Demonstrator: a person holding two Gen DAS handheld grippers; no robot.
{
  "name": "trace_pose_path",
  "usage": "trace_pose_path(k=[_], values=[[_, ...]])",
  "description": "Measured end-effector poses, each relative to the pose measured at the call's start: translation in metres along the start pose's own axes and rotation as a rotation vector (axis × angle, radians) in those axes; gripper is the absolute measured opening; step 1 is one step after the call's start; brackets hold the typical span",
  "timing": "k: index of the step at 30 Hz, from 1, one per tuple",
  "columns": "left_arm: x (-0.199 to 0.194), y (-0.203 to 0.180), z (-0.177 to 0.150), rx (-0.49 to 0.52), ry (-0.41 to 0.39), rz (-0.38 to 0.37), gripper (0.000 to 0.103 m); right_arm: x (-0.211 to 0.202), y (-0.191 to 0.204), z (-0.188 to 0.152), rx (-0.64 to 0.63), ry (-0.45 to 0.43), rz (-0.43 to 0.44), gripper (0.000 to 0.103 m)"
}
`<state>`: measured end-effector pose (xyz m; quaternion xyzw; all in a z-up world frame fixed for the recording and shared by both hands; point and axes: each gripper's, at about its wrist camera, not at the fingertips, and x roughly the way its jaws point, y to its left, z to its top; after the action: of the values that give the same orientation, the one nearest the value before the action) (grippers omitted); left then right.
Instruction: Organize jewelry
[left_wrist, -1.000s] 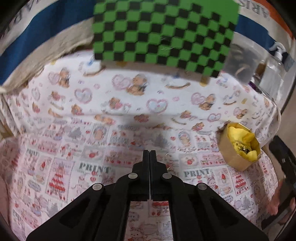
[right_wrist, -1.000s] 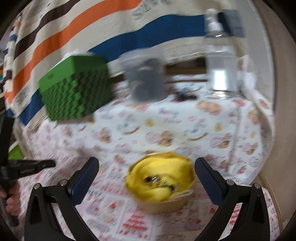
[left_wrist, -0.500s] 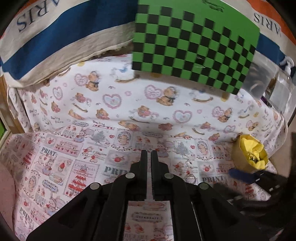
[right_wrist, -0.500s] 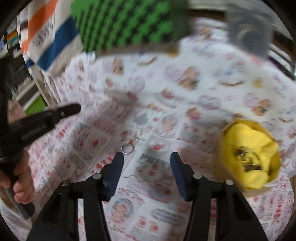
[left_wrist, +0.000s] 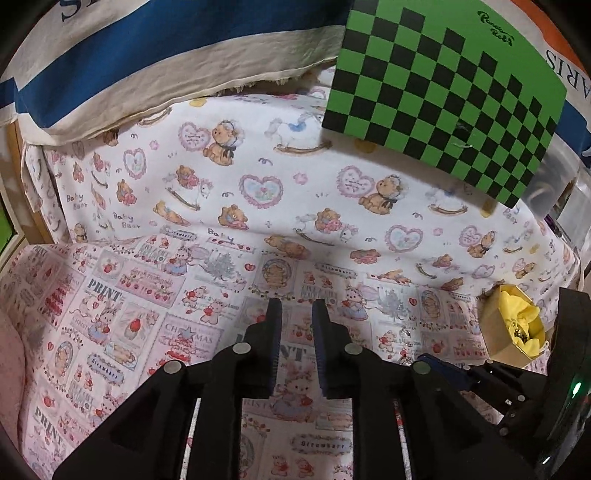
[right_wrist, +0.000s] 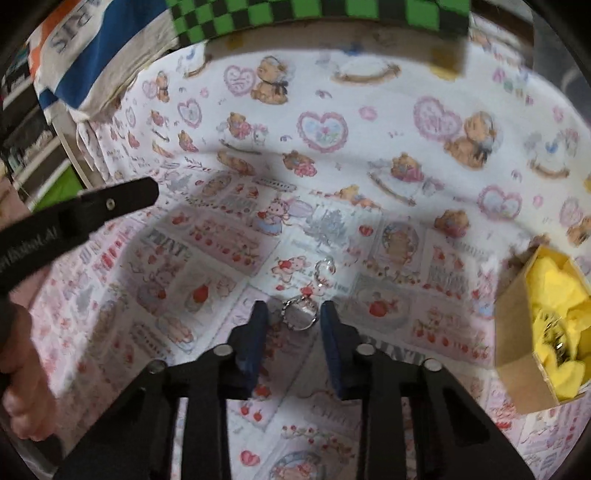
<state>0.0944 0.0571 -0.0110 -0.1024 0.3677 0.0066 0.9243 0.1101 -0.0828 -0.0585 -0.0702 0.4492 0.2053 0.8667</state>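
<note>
A silver bracelet with a round charm (right_wrist: 301, 314) lies on the patterned cloth, just in front of and between the fingertips of my right gripper (right_wrist: 293, 314), which is open and not closed on it. It also shows faintly in the left wrist view (left_wrist: 406, 341). A small cardboard box (right_wrist: 517, 332) lined with yellow tissue holds some jewelry (right_wrist: 556, 341) at the right; it also shows in the left wrist view (left_wrist: 511, 326). My left gripper (left_wrist: 296, 314) is slightly open and empty, low over the cloth. It also shows in the right wrist view (right_wrist: 110, 203).
A green and black checkered box (left_wrist: 447, 92) stands at the back right. A striped blue and cream cloth (left_wrist: 166, 48) hangs along the back. A clear container (left_wrist: 554, 184) stands beside the checkered box. A wooden edge (left_wrist: 14, 192) borders the left side.
My left gripper has opened a little from shut. My right gripper swung from the yellow box toward the bracelet and came down around it, jaws narrower than a second ago.
</note>
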Motion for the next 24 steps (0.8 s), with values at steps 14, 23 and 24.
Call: trace_pose_path(k=[14,23,24], values=[[0.001,-0.022,-0.013,0.102,-0.079,-0.015,0.037,-0.059,-0.051,-0.028,0.118,-0.279,-0.05,0.019],[0.019,-0.048,-0.02,0.246,-0.036,-0.06,0.046,-0.077,-0.08,-0.033,0.193,-0.368,-0.092,0.019],[0.024,-0.051,-0.018,0.264,0.004,-0.097,0.047,-0.077,-0.082,-0.034,0.206,-0.366,-0.088,0.019]])
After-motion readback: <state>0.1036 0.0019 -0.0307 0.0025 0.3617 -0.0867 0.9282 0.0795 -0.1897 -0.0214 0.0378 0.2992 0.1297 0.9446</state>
